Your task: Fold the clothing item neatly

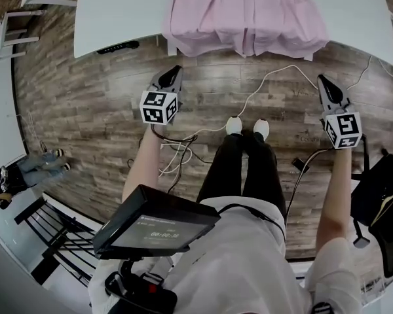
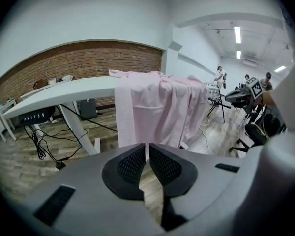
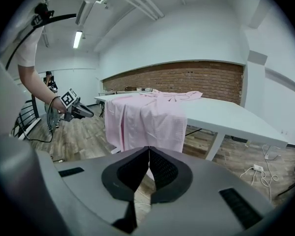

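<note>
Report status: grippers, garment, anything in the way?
Left hand-held gripper and right hand-held gripper shut, empty, touching nothing. Pink garment hangs unfolded over white table edge. Floor cables underfoot only.

Head view: high up, facing steeply down onto the floor [image 1: 85, 110], with the table [image 1: 118, 18] edge far off along the top. Left gripper view: low down, looking out along its own jaws at the table's front, fairly near. Right gripper view: same height, same facing, further right. Shared by all three: the pink garment [image 1: 249, 12] draped over that edge. Also caught in the right gripper view, at left: the left gripper [image 3: 90, 114].
</note>
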A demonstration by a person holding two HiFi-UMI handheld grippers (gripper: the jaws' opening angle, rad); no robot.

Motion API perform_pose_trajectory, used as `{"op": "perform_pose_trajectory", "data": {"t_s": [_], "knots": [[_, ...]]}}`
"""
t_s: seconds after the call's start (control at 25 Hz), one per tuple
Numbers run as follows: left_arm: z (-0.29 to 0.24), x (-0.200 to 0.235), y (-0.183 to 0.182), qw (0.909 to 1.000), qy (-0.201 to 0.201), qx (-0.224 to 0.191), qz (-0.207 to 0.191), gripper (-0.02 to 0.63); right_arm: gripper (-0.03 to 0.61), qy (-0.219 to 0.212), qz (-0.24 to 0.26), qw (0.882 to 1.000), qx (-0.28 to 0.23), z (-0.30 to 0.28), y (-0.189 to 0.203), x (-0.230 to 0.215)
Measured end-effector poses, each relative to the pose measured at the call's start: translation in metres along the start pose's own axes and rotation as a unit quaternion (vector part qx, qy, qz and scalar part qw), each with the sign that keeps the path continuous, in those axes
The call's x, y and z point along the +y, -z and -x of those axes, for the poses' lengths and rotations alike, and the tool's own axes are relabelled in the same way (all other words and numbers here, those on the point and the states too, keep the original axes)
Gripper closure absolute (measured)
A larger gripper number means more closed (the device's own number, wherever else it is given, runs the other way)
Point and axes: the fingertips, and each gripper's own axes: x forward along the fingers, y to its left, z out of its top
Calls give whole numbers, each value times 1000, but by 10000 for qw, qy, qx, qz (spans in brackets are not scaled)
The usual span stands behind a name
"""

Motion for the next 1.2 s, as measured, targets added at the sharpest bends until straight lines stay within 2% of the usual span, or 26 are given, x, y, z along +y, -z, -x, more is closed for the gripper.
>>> {"op": "perform_pose_trajectory", "data": {"t_s": [0.04, 0.12, 0.24, 0.32, 0.52, 0.6, 0.72, 0.96, 1.04, 1.12, 1.2], "knots": [[-9, 6, 7, 10000, -6, 48, -39, 596, 573, 15, 18, 10000, 6, -6, 7, -2], [-29, 18, 22, 9998, -32, 134, -119, 486, 572, 44, 37, 10000, 6, -19, 22, -5], [-59, 37, 41, 9992, -129, 182, -319, 421, 572, 63, 59, 10000, 36, -38, 49, -8], [-78, 47, 53, 9988, -139, 202, -420, 402, 571, 83, 85, 9999, 88, -50, 68, -10], [-110, 76, 70, 9980, -195, 216, -570, 401, 486, -21, 192, 9995, 268, -79, 106, -11], [-118, 77, 74, 9980, -49, 188, -608, 356, 426, -84, 145, 9994, 316, -88, 118, -12], [-128, 75, 76, 9963, 240, 185, -807, 305, 396, -76, 96, 9992, 375, -97, 132, -20], [-131, 83, 53, 9931, 582, -41, -1018, 308, 396, 58, 55, 9992, 383, -102, 149, -43], [-126, 87, 47, 9930, 523, -75, -1057, 431, 396, 54, 52, 9993, 379, -105, 152, -49], [-124, 88, 48, 9935, 463, -74, -1042, 579, 346, 18, 68, 9990, 442, -109, 158, -58], [-122, 85, 49, 9939, 502, -75, -982, 597, 308, -56, 123, 9987, 500, -117, 162, -65]]}}
